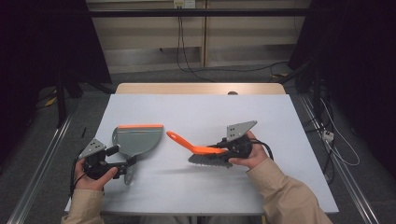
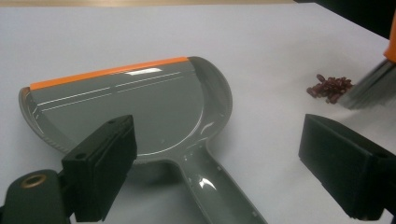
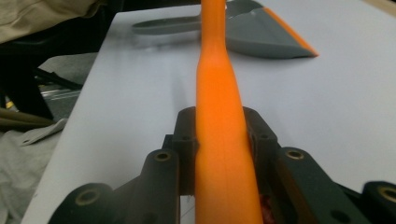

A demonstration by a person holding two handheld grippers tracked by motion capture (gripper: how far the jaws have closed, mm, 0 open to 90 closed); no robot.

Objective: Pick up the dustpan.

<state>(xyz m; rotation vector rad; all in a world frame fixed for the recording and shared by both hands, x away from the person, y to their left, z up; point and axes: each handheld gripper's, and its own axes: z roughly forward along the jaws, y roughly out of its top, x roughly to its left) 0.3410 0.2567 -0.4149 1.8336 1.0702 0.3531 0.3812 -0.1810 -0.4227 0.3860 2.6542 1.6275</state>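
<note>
On the pale grey table (image 1: 196, 186) a grey dustpan (image 1: 135, 140) with an orange front lip lies flat at the left, its lip turned toward the far side and its handle running back toward the near left, where the person's left hand rests. The left gripper (image 1: 128, 165) sits at that handle; in the left gripper view its two black jaws stand wide apart, one over the near edge of the pan and the other well off to the right of the handle, neither pad pressing on anything, so these tongs are released. The right gripper (image 1: 223, 148) is held to the right of the table's middle and is clenched on the orange handle of a hand brush (image 1: 201, 151); in the right gripper view the pads sit tight against both sides of the handle (image 3: 222, 140), which runs straight away from the camera toward the dustpan. The brush handle slants up and to the left toward the pan, while its dark bristles (image 1: 210, 160) hang beneath the hand just above the tabletop. In the left gripper view a small heap of dark red crumbs (image 2: 329, 87) lies on the table to the right of the pan, with the grey bristles just beside it.
</note>
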